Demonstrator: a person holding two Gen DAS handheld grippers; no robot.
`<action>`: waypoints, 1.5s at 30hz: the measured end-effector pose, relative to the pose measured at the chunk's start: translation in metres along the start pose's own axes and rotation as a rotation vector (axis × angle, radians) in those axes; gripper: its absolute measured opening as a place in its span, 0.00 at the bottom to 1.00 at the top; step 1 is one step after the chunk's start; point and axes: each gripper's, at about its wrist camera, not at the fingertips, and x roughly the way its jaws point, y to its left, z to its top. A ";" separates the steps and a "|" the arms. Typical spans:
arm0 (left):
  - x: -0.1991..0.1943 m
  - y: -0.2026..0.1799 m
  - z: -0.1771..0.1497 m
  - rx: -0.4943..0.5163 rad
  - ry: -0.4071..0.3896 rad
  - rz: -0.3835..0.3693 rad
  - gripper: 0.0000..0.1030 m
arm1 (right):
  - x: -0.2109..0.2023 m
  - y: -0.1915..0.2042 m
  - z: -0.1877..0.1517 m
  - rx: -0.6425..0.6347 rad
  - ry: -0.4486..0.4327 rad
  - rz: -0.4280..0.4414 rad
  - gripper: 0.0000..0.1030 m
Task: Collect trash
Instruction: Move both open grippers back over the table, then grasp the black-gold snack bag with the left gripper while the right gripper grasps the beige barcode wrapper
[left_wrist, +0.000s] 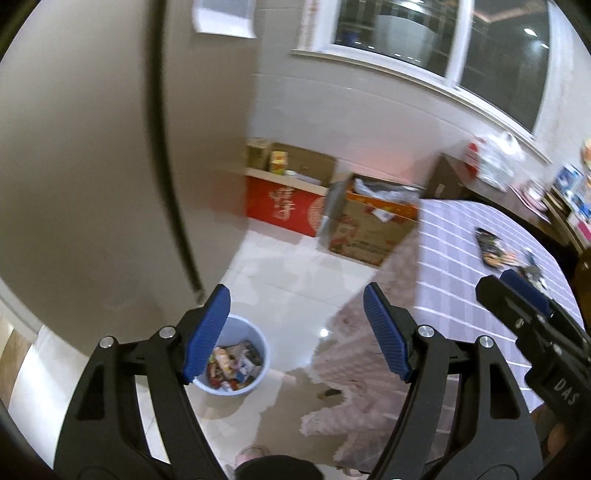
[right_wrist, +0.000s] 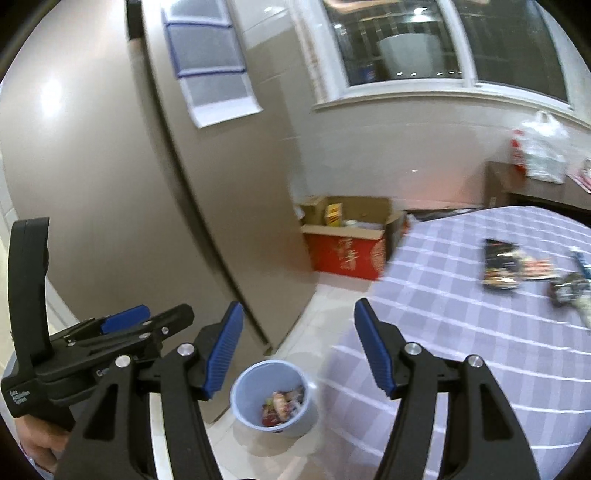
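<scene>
- Left tongs (left_wrist: 297, 332), lower centre of the left wrist view, stand apart with nothing between them.
- Right tongs (right_wrist: 299, 349) likewise stand apart and empty.
- Trash bin (right_wrist: 275, 398), pale blue and partly filled with wrappers, sits on the floor at lower centre.
- Loose wrappers (right_wrist: 502, 267) lie on the checked bench (right_wrist: 443, 332) at right.

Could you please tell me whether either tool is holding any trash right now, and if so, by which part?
Nothing is held: the left tool and the right tool both stand open with only air between their blue pads.
</scene>
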 end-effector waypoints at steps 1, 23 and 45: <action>0.001 -0.013 0.001 0.016 0.004 -0.014 0.72 | -0.008 -0.013 0.002 0.010 -0.008 -0.017 0.61; 0.066 -0.285 -0.005 0.450 0.126 -0.257 0.73 | -0.038 -0.273 -0.007 0.031 0.252 -0.357 0.62; 0.135 -0.384 -0.010 0.577 0.238 -0.328 0.56 | -0.052 -0.320 -0.014 0.101 0.267 -0.321 0.18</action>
